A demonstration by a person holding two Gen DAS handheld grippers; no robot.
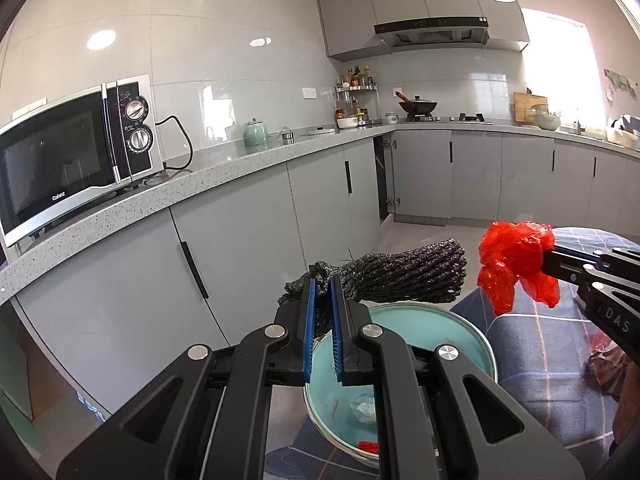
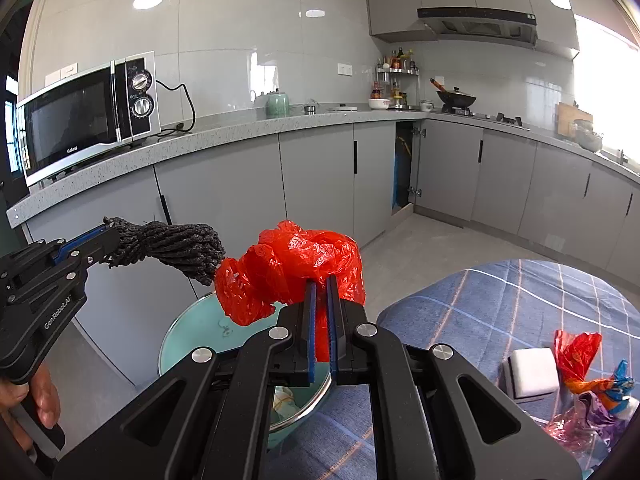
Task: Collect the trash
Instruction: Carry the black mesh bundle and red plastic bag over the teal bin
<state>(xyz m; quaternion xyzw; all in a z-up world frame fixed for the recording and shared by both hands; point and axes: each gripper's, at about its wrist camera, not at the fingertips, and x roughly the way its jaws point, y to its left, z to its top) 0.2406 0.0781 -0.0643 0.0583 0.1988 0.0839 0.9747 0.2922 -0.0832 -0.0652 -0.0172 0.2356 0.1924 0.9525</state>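
Left gripper is clamped on a dark knitted bundle, held over the open teal bin with the carry seemingly done; next it needs only to part its jaws above the opening. From the right wrist, the right gripper pinches a crumpled red plastic bag just above that bin, likewise ready to drop, while more wrappers wait on the checked cloth.

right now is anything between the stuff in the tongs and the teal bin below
Nothing visible. The crumpled red plastic bag and the black mesh bundle, each clamped in tongs, hang just above the round teal bin, whose mouth is open with no lid. Only scraps lie inside.
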